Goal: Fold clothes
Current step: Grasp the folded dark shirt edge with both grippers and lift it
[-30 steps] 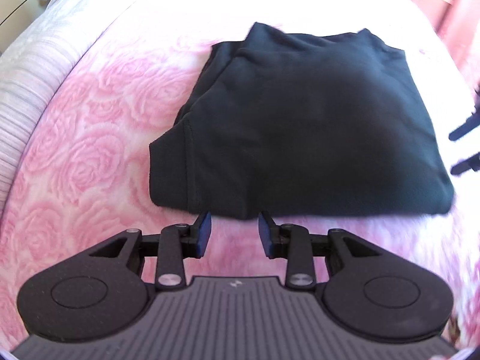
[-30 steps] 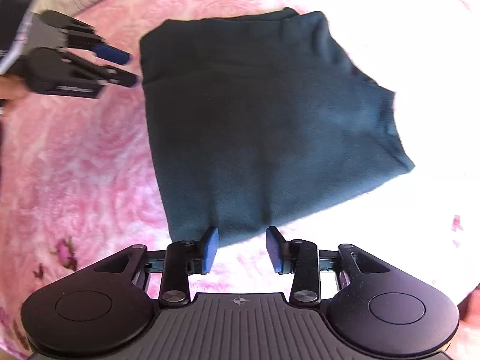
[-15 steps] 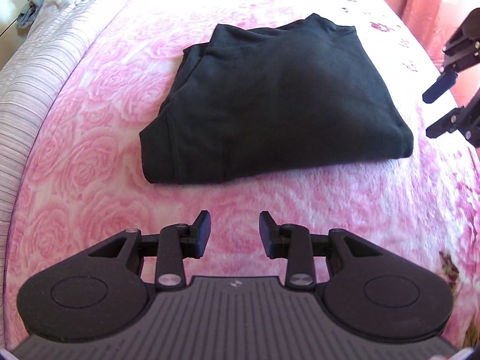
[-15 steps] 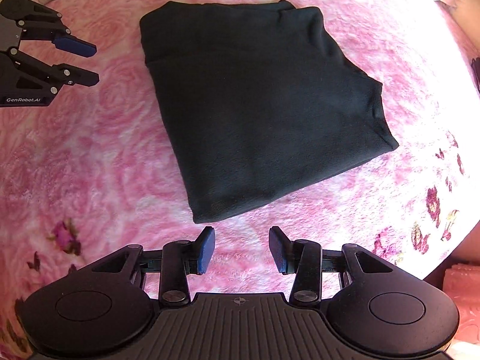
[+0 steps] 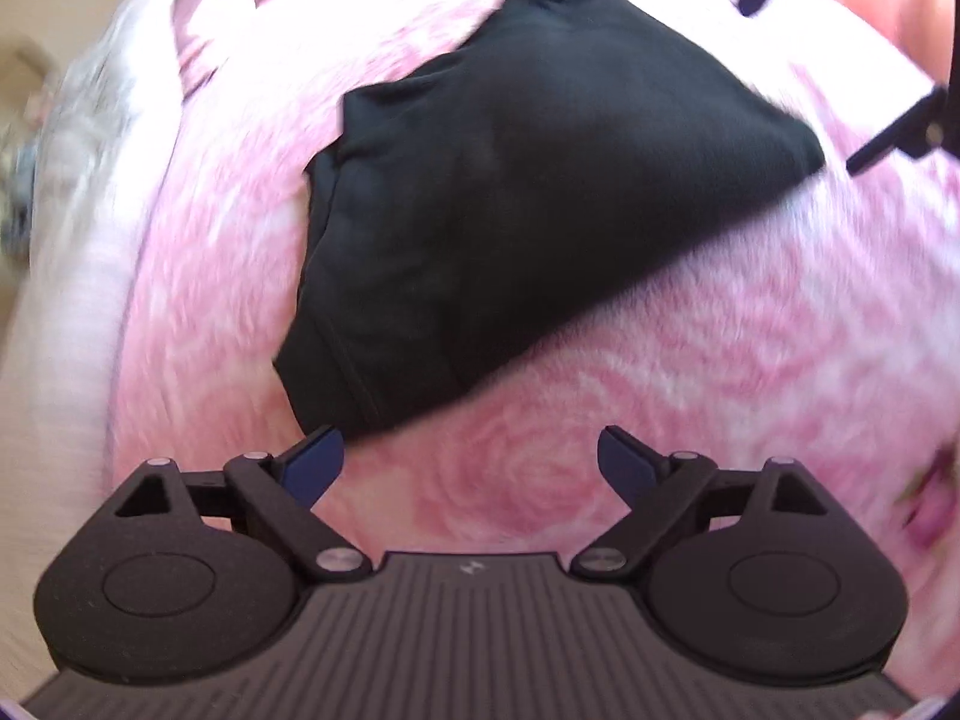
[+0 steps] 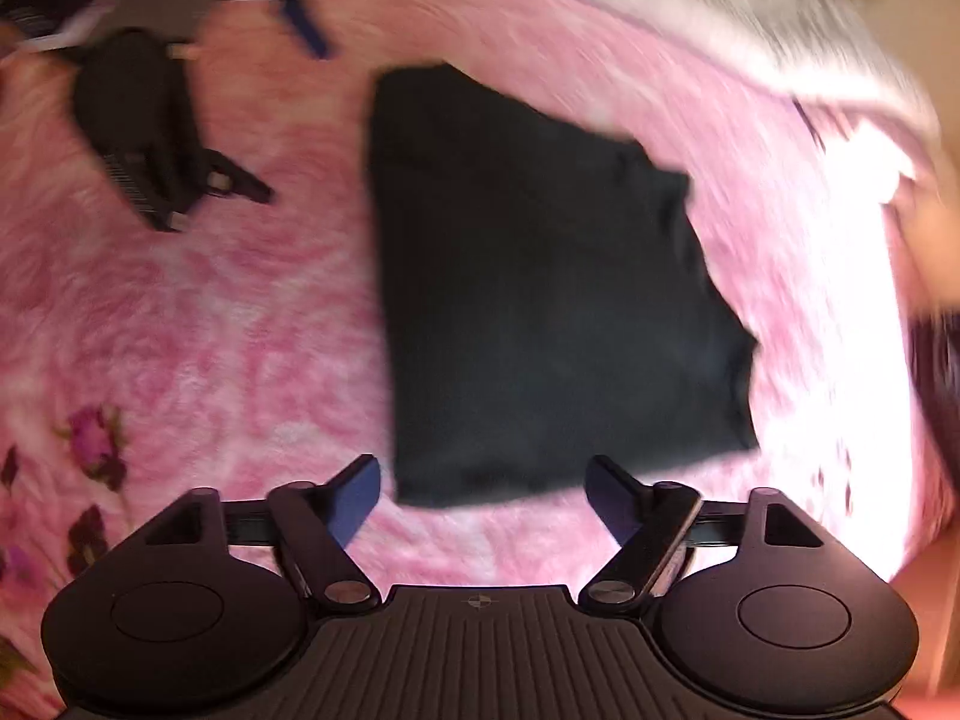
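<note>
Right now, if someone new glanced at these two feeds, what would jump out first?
The folded black garment lying mid-frame on the pink rose-patterned bedspread dominates both views. Next come the open blue-padded fingers of the left gripper and the right gripper, each empty and just short of the garment's near edge. Both pictures are motion-blurred.

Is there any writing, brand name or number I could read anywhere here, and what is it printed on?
No readable words or numbers.
Left gripper: a small pale logo mark on its ribbed body, a symbol, not letters.
Right gripper: a small round emblem on its ribbed body, no text.
Left gripper as seen in the right wrist view: any label on it is blurred beyond reading.
Folded black garment and pink rose blanket: no print visible.
</note>
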`<state>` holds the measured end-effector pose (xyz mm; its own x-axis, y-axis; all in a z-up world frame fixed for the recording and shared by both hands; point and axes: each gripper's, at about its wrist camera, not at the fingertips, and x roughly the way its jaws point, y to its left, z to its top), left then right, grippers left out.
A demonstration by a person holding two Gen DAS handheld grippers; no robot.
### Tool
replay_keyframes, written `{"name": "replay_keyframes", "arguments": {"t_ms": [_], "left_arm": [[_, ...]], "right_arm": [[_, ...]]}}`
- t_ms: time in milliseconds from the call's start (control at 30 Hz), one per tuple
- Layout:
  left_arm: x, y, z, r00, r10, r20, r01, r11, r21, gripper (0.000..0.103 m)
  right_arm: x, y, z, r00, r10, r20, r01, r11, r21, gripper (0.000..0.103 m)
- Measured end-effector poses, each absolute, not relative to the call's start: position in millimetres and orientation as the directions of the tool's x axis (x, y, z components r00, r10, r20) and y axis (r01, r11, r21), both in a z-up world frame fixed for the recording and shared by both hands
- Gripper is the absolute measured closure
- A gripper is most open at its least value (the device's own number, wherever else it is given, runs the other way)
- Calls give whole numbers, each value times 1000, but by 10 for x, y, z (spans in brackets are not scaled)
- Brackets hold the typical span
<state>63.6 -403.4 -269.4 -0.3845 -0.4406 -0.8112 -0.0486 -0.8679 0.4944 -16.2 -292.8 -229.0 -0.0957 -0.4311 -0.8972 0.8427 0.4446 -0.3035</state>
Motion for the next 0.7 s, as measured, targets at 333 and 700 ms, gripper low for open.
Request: {"name": "replay_keyframes", "arguments": {"t_ms": [333,700], "left_arm": [[561,-3978,-3210,-556,-503,-662,-328,-598,731,12],[68,-3863,-3264,-612,-480,-629,-370,-528,764,32]], "right_arm": [[19,-3189,-3009,-194,-527,-827,793,412,-449,40],[-726,-2904,-2374,-126,-549,-826,758,484,-437,85]]}}
